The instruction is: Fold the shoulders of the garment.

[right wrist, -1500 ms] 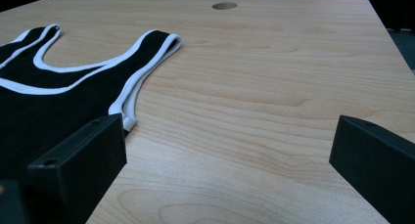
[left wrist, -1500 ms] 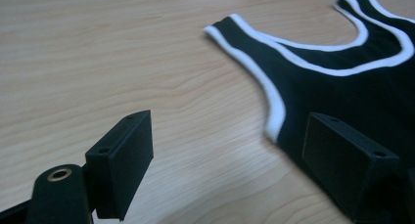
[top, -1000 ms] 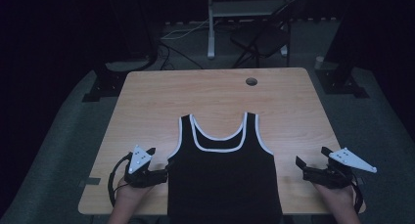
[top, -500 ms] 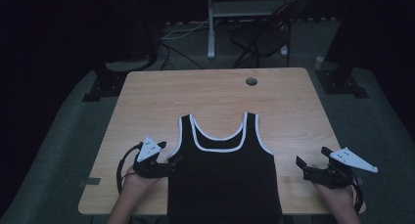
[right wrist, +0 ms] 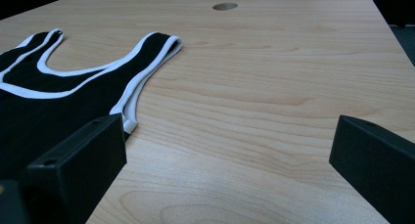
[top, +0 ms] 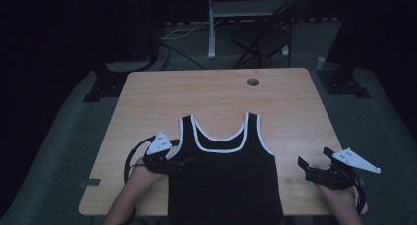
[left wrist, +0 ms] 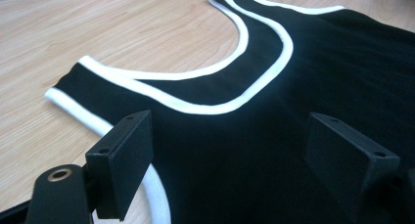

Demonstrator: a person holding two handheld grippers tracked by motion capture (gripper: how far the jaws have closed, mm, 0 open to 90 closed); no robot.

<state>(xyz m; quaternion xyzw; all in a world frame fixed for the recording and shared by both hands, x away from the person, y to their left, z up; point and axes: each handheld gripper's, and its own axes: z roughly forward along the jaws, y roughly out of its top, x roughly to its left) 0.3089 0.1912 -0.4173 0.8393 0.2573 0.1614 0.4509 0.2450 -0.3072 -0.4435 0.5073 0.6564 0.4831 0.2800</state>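
Note:
A black tank top (top: 223, 176) with white trim lies flat on the wooden table (top: 216, 95), neckline pointing away from the person, hem at the front edge. My left gripper (top: 183, 162) is open, its jaws reaching over the top's left side just below the armhole. In the left gripper view the gripper (left wrist: 235, 160) hovers above the black fabric (left wrist: 342, 62), one jaw near the white armhole trim, nothing held between them. My right gripper (top: 302, 165) stands open to the right of the top, apart from it. The right gripper (right wrist: 220, 170) is over bare wood, with the tank top (right wrist: 58, 101) at its left.
A round cable hole (top: 253, 81) sits near the table's far edge. A dark chair (top: 260, 38) and a white post (top: 212, 23) stand on the floor beyond the table. Bare wood spreads on the far half and on both sides of the top.
My left gripper has moved right and forward from beside the tank top until its jaws are over the top's left side. The right gripper has stayed where it was.

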